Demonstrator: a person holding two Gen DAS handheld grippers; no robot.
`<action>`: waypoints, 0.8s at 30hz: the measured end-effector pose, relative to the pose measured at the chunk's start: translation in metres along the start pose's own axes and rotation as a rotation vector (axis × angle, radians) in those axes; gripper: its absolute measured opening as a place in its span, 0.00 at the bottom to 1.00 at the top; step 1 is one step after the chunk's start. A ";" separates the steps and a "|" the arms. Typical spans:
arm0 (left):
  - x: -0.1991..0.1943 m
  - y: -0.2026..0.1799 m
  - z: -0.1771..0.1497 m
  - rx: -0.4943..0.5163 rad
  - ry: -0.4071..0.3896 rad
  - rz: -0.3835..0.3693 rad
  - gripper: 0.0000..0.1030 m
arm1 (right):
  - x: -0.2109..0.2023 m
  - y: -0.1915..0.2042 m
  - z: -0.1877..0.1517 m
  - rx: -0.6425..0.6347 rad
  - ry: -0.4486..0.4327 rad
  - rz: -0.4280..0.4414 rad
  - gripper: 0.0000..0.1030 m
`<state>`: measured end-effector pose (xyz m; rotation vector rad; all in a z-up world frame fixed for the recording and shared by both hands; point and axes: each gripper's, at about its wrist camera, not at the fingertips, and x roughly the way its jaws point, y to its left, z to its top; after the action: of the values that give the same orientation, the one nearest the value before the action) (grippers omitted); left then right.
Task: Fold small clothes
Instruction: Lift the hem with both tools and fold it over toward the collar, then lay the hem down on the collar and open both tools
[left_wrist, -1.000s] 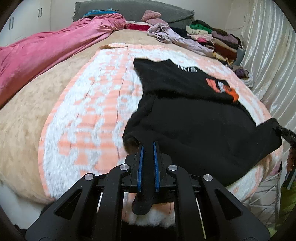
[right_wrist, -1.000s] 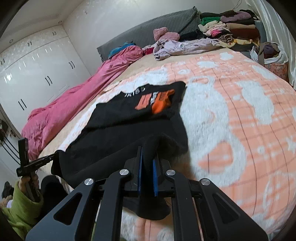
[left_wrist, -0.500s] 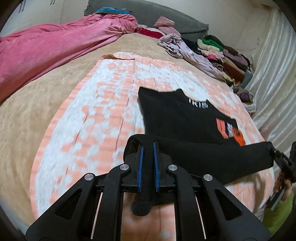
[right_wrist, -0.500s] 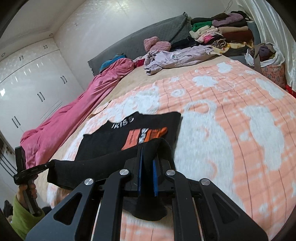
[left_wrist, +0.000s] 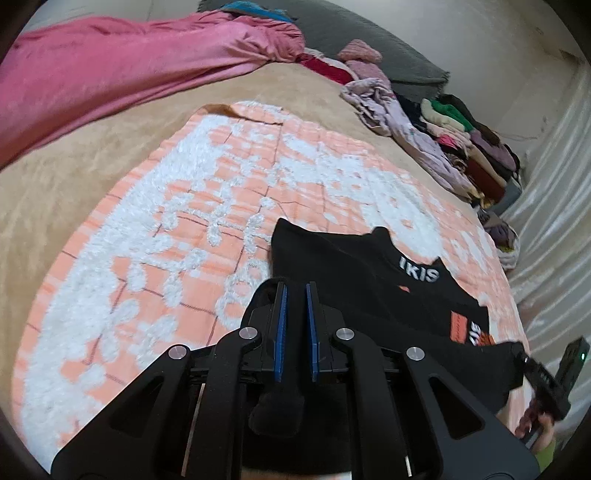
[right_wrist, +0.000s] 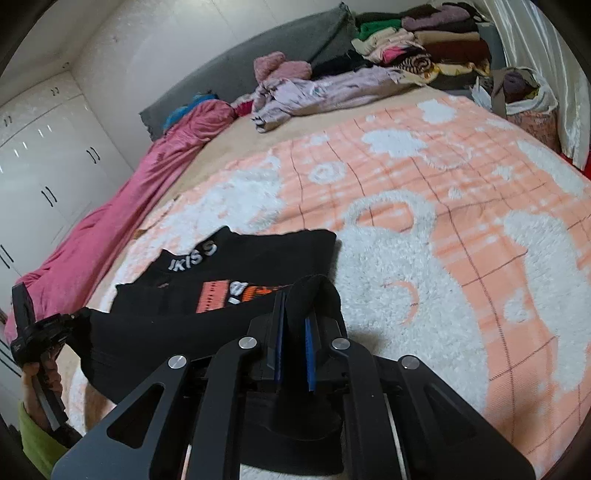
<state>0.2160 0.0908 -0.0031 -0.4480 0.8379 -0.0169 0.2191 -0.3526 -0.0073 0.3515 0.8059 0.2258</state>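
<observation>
A black shirt (left_wrist: 354, 273) with white lettering and an orange patch lies on the orange-and-white blanket (left_wrist: 192, 221). My left gripper (left_wrist: 295, 291) is shut on the shirt's near hem corner and holds it lifted. My right gripper (right_wrist: 293, 295) is shut on the other hem corner of the shirt (right_wrist: 258, 254). The hem stretches between them, raised over the shirt's body. The right gripper also shows at the far right of the left wrist view (left_wrist: 532, 365), and the left gripper at the far left of the right wrist view (right_wrist: 70, 321).
A pink quilt (left_wrist: 110, 62) lies along the left of the bed. A loose lilac garment (right_wrist: 325, 88) and stacked folded clothes (right_wrist: 424, 48) sit at the head by a grey headboard (right_wrist: 258, 55). A bag (right_wrist: 524, 96) and curtain are on the right, white wardrobes (right_wrist: 40, 155) on the left.
Both grippers have lifted the shirt's hem and carried it forward toward the collar, so the lower half now hangs over the upper half. Both have stayed shut on the fabric.
</observation>
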 end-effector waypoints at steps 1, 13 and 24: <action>0.006 0.003 -0.001 -0.017 0.002 -0.007 0.04 | 0.003 -0.001 -0.001 0.001 0.006 -0.007 0.08; -0.017 0.028 -0.004 0.030 -0.151 -0.047 0.31 | -0.009 0.008 -0.009 -0.048 -0.011 -0.125 0.56; -0.049 -0.029 -0.044 0.280 -0.185 -0.057 0.34 | -0.045 0.093 -0.060 -0.387 -0.021 -0.111 0.41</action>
<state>0.1558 0.0570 0.0170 -0.2053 0.6288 -0.1419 0.1385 -0.2689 0.0198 -0.0543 0.7395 0.2676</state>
